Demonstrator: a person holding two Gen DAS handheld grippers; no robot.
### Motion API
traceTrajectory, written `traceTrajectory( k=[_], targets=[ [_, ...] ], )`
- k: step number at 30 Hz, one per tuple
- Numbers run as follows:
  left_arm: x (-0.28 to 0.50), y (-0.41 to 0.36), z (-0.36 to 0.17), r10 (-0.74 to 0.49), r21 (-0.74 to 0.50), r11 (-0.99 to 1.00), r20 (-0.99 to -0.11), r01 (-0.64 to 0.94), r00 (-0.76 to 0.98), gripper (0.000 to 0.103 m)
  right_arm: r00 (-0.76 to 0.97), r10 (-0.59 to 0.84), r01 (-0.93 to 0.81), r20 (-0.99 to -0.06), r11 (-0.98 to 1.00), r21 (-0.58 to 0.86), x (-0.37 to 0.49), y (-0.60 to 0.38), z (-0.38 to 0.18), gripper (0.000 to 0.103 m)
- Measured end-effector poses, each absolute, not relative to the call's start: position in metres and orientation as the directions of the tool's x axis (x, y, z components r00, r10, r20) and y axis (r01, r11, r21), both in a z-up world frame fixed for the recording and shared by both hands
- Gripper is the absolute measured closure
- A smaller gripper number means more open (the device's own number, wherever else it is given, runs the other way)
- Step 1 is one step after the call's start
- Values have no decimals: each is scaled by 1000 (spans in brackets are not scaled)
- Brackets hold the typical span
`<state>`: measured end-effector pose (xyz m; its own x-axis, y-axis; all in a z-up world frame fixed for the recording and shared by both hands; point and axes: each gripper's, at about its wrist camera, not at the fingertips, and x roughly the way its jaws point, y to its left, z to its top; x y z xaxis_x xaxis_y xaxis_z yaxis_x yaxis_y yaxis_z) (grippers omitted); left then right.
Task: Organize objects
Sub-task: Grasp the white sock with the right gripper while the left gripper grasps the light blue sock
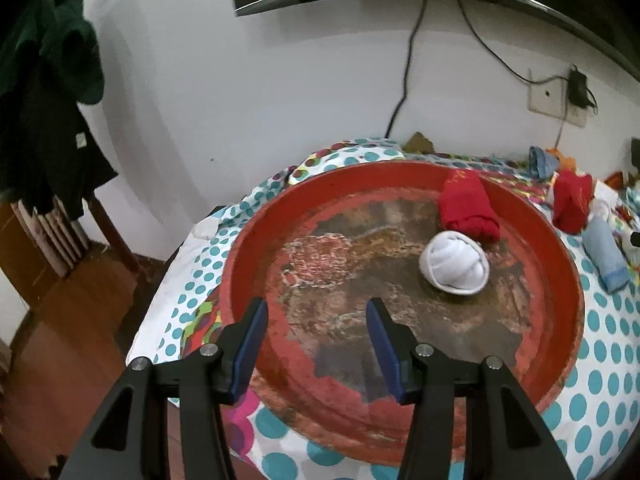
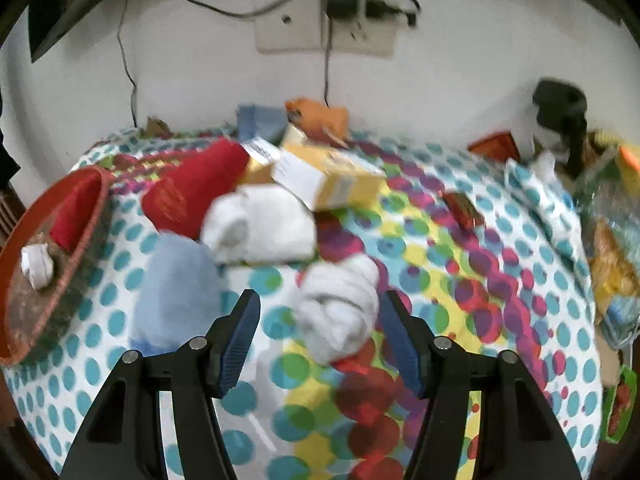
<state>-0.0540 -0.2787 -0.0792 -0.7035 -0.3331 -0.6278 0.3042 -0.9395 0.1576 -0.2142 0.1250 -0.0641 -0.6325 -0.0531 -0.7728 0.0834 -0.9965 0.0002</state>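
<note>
A worn red round tray (image 1: 240, 264) sits on the dotted cloth and holds a red rolled sock (image 1: 468, 208) and a white sock ball (image 1: 454, 266). My left gripper (image 1: 317, 306) hangs open over the tray's near side with nothing between its fingers. In the blurred right wrist view, my right gripper (image 2: 320, 298) is open over the cloth, and a white sock bundle (image 2: 340, 308) lies between its fingertips, closer to the right one. Beyond it lie a white rolled sock (image 2: 260, 228), a light blue roll (image 2: 176, 288) and a red rolled sock (image 2: 192, 192). The tray (image 2: 24, 320) is at the far left.
Yellow boxes (image 2: 332, 180), an orange item (image 2: 320, 118) and a small red packet (image 2: 464, 208) lie on the dotted cloth (image 2: 440, 300). Bags (image 2: 612, 240) crowd the right edge. The wall with a socket (image 1: 556, 96) and cables is close behind. Dark clothes (image 1: 48, 80) hang at left.
</note>
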Motion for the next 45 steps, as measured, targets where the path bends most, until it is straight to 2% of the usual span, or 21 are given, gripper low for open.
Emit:
traceTrajectory(
  k=[5,8,10,13,15,20,25,29,34,45],
  targets=[
    [-51,-261,-77,-333,206,-943,-591,262,-734,51,-620,-71,78,-781,-997,29,-218,132,-78,43],
    [-48,-253,-72,-306,202,-952,-578,232,-757,50,-633,-80,94,-770,-995,27,-222,131,-81,49],
    [-49,-245,-70,-302,203,-953,-580,224,-757,50,-629,-72,90,-774,-996,20,-225,132,-84,62],
    [-52,-226,-62,-263,185,-964,-600,190,-755,50,-638,-85,98,-766,-995,29,-227,138,-84,70],
    [-56,-208,-57,-231,171,-972,-610,159,-758,46,-638,-73,90,-767,-996,19,-228,144,-84,71],
    [-71,-141,-46,-132,177,-984,-615,27,-778,42,-654,0,36,-757,-999,-31,-225,172,-85,72],
    [-105,-81,-49,33,45,-995,-667,-84,-744,39,-652,29,-15,-758,-1000,-26,-226,194,-86,72],
    [-141,-37,-64,88,-19,-994,-711,-105,-698,39,-646,31,-8,-763,-999,-34,-227,193,-88,71],
    [-172,-1,-84,59,11,-995,-719,-96,-692,39,-641,6,-12,-768,-1000,1,-227,199,-90,70],
    [-201,12,-118,26,17,-998,-759,-60,-650,39,-636,-14,-11,-772,-1000,27,-226,201,-92,68]
  ],
)
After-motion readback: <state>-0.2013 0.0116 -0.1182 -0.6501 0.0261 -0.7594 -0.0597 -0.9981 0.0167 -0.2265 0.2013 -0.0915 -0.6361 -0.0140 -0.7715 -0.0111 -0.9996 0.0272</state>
